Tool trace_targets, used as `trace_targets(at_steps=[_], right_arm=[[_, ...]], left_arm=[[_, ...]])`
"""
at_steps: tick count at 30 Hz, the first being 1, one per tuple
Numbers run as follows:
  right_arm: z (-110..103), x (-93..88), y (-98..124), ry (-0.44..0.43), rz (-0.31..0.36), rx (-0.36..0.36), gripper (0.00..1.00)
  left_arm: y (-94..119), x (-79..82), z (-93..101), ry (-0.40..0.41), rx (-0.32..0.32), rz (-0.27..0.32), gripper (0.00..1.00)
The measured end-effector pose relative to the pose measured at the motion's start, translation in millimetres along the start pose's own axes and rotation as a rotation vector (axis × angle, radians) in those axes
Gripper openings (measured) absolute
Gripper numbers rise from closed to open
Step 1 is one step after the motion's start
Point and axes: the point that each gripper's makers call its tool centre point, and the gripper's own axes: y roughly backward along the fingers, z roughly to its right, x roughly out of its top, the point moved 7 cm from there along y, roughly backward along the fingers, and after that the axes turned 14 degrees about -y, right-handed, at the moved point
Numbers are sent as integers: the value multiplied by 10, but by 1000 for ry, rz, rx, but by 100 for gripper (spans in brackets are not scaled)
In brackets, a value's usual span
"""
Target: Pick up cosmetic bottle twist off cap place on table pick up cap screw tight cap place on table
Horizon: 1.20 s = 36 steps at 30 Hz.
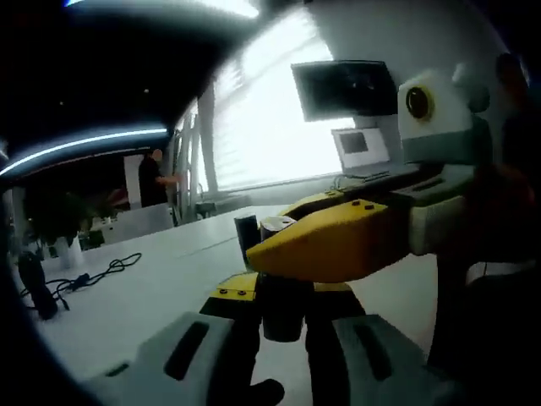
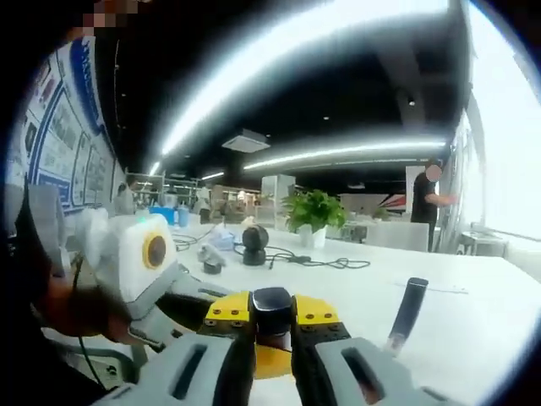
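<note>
Two grippers [image 1: 281, 315] [image 2: 272, 315], one bottle [image 1: 283, 309], one cap [image 2: 271, 306]

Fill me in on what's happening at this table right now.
A person is working a dark cosmetic bottle with two handheld grippers above a white table. The left gripper clamps the bottle's body, while the right gripper is closed on the black cap at the top, so this is a cap-twisting moment. Whether the cap is going off or on cannot be told. A dark slim object stands on the table beyond, with a potted plant and cables farther back.
</note>
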Motion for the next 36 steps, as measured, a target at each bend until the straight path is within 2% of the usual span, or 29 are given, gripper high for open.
trace_targets(at_steps=[5,9,15,19,23,30,36], right_arm=[[-11,9,-7,-7,17,-42,10],[-29,23,-14,-13,21,-71,10],[-74,48,-7,0,25,-115,9],[-72,68,4,-13,31,-133,8],[-121,75,10,12,33,-163,8],[-152,85,14,-11,43,-214,7],[-134,103,14,-12,45,-203,9]], left_arm=[[3,13,-3,9,36,1,10],[1,36,-6,-38,77,-11,10],[3,63,-5,-56,114,-7,10],[10,86,-8,-59,131,-1,10],[14,101,2,-50,146,0,10],[23,123,20,-48,199,-4,10],[28,124,-15,-45,181,16,10]])
